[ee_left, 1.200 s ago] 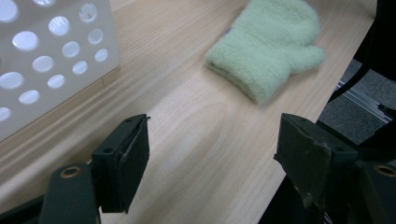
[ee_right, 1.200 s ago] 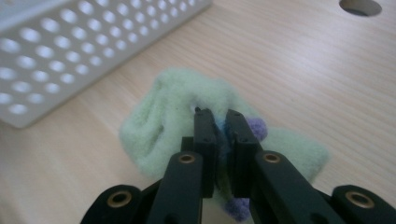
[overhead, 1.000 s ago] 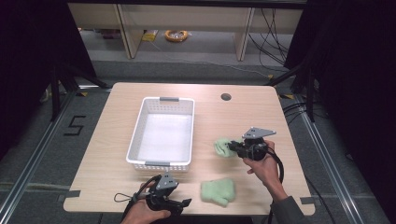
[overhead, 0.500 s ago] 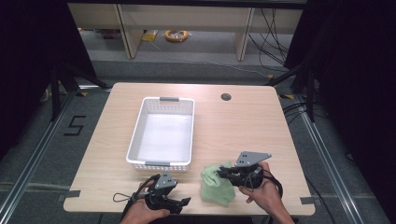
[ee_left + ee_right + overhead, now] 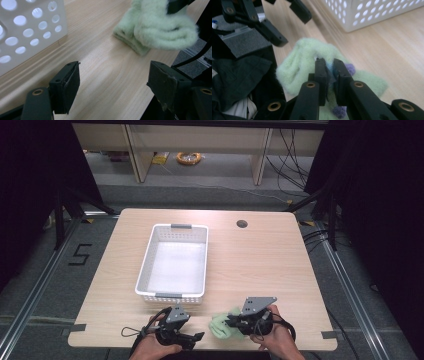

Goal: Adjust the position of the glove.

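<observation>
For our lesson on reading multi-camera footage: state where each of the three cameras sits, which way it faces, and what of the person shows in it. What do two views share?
High view: fixed above the near table edge, facing forward and down; shows both hands, the left gripper, the right gripper and the white basket.
Left gripper view: rides the left gripper, looks along its open jaws to the green socks.
Right gripper view: rides the right gripper, its jaws shut on the green socks.
Shared: both gripper views show the socks and the perforated basket wall.
</observation>
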{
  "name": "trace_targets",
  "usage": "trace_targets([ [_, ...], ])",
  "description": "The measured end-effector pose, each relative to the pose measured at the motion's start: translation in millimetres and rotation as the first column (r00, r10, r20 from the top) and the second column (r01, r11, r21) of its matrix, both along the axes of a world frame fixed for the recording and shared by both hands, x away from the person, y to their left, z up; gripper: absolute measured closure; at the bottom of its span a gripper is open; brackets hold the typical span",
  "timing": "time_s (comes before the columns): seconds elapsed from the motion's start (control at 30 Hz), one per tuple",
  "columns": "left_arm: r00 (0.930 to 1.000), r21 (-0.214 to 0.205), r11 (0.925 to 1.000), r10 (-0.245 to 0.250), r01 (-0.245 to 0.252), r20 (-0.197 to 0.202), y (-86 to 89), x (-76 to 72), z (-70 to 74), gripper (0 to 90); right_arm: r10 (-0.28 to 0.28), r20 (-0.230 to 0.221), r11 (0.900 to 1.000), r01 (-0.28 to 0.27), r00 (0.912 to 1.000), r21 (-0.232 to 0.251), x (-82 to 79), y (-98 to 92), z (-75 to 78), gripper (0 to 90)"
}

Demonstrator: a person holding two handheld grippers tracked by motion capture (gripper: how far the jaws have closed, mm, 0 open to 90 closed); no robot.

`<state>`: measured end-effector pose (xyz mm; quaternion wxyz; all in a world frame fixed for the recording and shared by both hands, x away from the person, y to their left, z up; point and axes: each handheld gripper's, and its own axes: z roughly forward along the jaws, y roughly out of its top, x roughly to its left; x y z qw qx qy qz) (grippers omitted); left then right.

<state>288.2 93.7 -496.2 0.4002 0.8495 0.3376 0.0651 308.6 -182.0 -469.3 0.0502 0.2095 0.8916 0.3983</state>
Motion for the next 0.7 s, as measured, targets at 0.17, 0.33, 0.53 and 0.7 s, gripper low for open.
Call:
trace_targets([
  [0.17,0.9997,-0.029,0.9994,0.018,-0.019,-0.019,-2.6,-2.2,-1.1,25.3,-0.001,-0.017,0.9995,0.001,0.9999,-0.032,-2.3,2.6,-6.8,80.9],
  [0.33,1.0,-0.015,0.9999,-0.004,0.004,-0.003,-2.3,-1.8,-0.3,25.4,-0.015,-0.031,0.9995,0.014,0.9994,-0.027,-4.2,1.8,-9.8,71.1],
  [0.53,0.9998,-0.036,0.9992,-0.018,0.018,0.001,-5.6,-4.2,3.6,27.2,-0.072,0.005,0.9974,0.072,0.9974,0.008,-13.1,-15.5,4.6,60.1],
  [0.7,0.9988,-0.07,0.9963,-0.049,0.049,0.003,-17.3,-8.2,9.7,33.8,-0.205,-0.004,0.9787,0.205,0.9788,-0.015,-19.3,-40.3,5.3,58.9],
])
